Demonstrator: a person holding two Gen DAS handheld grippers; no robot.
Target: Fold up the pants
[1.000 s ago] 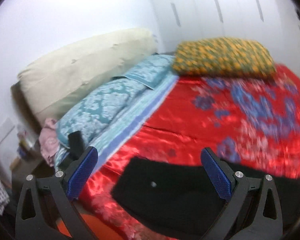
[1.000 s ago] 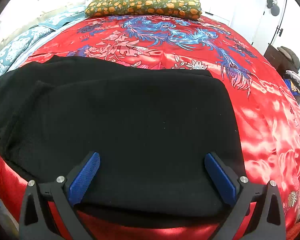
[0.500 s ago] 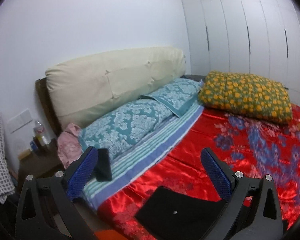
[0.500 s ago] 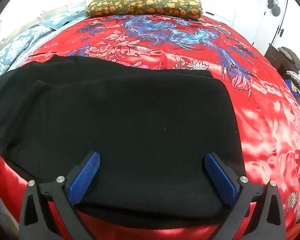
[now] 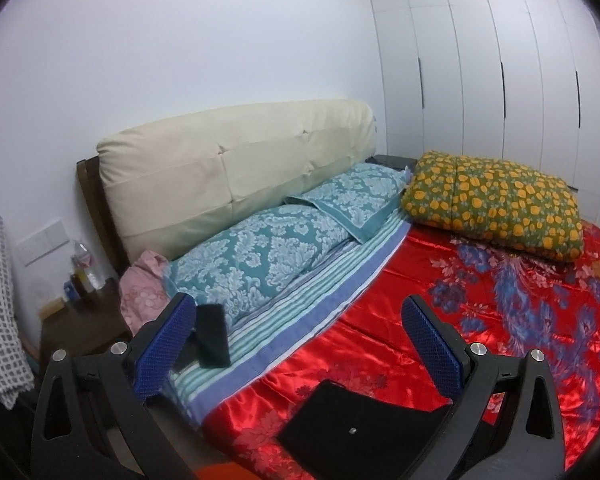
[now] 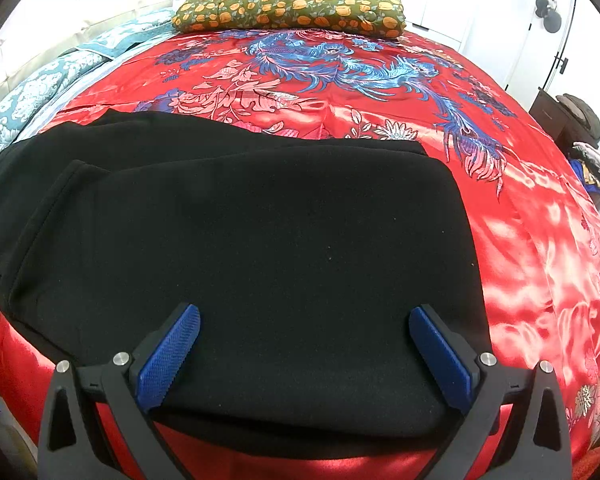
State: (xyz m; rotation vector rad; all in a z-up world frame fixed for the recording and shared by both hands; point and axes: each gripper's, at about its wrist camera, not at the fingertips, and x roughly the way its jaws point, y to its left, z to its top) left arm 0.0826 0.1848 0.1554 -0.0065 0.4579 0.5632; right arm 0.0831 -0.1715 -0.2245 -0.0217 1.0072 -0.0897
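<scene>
Bed: red cover, unchanged. Pants lie folded flat at near edge, same place as second ago. Left gripper has lifted and tilted up toward headboard, fingers wide, empty; only pants corner shows. Right gripper steady above pants, fingers wide, probably not touching. Fold looks finished.

Black pants lie on a red bedspread with blue and pink birds and flowers. Olive quilt with orange dots; 2 teal damask pillows; cream headboard.
</scene>
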